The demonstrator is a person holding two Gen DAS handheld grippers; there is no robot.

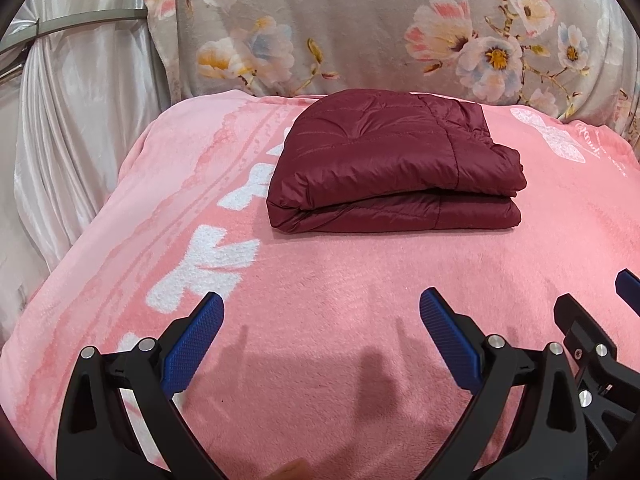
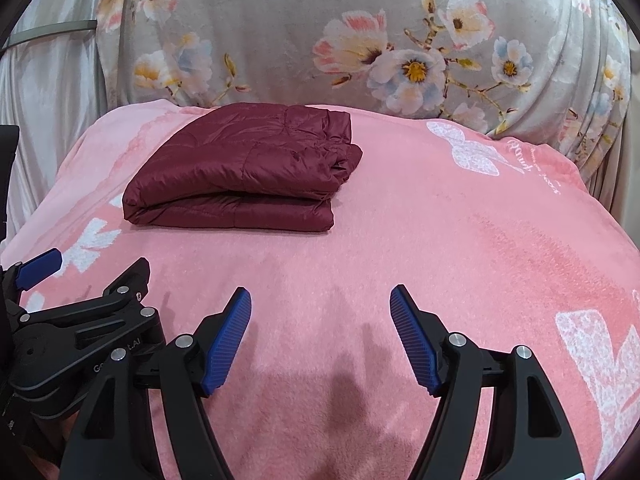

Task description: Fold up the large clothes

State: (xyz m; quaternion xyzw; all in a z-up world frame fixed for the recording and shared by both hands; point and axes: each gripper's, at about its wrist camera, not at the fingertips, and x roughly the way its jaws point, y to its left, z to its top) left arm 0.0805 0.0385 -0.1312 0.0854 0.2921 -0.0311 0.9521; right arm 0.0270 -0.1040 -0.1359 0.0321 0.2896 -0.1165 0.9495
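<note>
On the pink plush blanket (image 1: 360,320), a dark red quilted jacket (image 1: 396,168) folded compact, well apart from left hand-held gripper (image 1: 322,308) and right hand-held gripper (image 2: 320,300), both wide and empty; folding apparently done, perhaps only tidying left.

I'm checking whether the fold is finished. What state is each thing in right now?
Jacket: folded into a compact stack, lying flat on the blanket, not touched by either gripper.
Blanket: spread flat under the jacket.
Left gripper: open, empty, apart from the jacket.
Right gripper: open, empty, apart from the jacket.
Floral cloth: draped behind the blanket.
</note>
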